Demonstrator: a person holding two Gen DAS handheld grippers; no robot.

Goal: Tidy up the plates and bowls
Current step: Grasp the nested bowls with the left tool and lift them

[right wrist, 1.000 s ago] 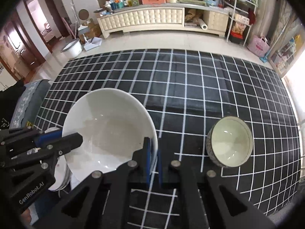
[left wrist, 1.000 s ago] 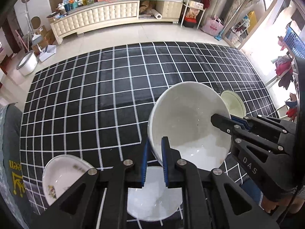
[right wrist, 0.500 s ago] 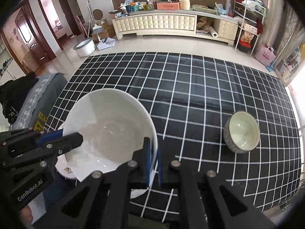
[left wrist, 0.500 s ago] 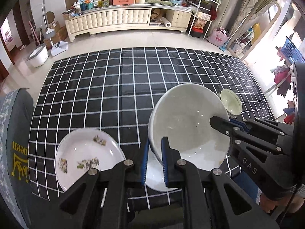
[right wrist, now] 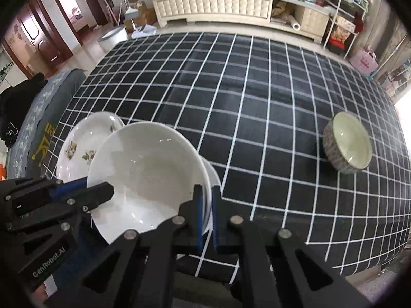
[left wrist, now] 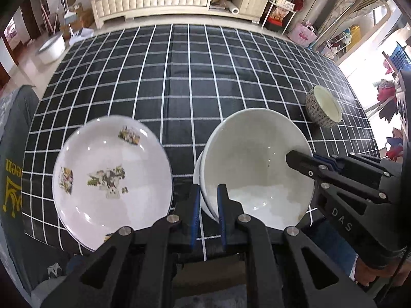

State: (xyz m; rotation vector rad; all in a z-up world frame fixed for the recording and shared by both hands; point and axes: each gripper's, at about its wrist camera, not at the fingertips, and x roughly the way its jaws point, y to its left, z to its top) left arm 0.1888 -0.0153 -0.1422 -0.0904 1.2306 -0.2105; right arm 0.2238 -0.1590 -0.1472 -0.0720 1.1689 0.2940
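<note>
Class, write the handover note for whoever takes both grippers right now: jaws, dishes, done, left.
Left gripper and right gripper: jaws shut on opposite rims of the large white bowl, held over a plain white dish near the table's front edge.
Flowered plate beside it, on the left.
Small patterned bowl alone, far right.
Done: bowl gripped.
Left: set it down, gather the small bowl.
</note>
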